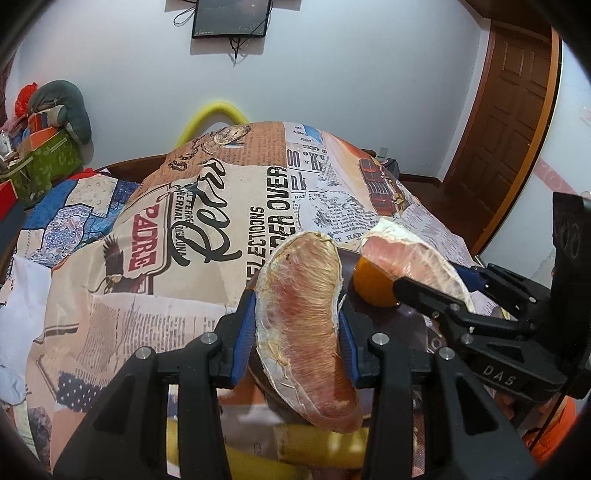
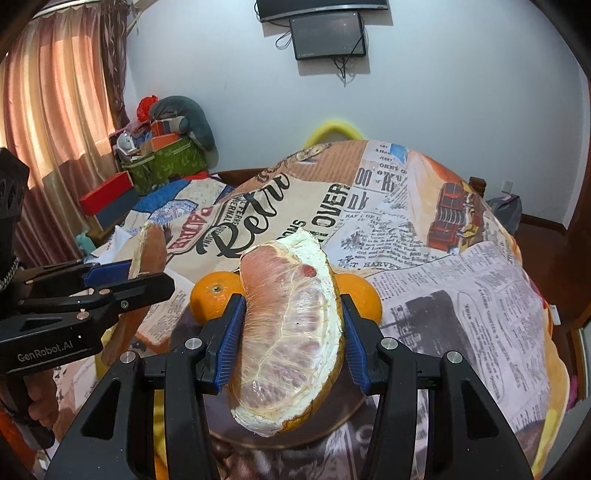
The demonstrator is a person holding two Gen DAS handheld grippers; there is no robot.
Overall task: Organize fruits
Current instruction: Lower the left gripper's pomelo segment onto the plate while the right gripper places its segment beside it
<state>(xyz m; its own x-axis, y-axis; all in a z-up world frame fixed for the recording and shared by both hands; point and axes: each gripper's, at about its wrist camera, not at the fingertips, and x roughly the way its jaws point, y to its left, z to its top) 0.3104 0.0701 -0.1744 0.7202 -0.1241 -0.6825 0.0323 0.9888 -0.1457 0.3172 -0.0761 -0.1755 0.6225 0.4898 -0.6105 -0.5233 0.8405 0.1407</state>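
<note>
While 2 oranges sit on it, the plate shows brown.

Two pink pomelo wedges held upright above oranges on a dark plate.

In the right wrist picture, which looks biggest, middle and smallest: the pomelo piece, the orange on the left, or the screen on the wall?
1. Pomelo piece, though it is nearest the camera.
2. Screen and orange look about alike; the screen hangs farther away.
</note>
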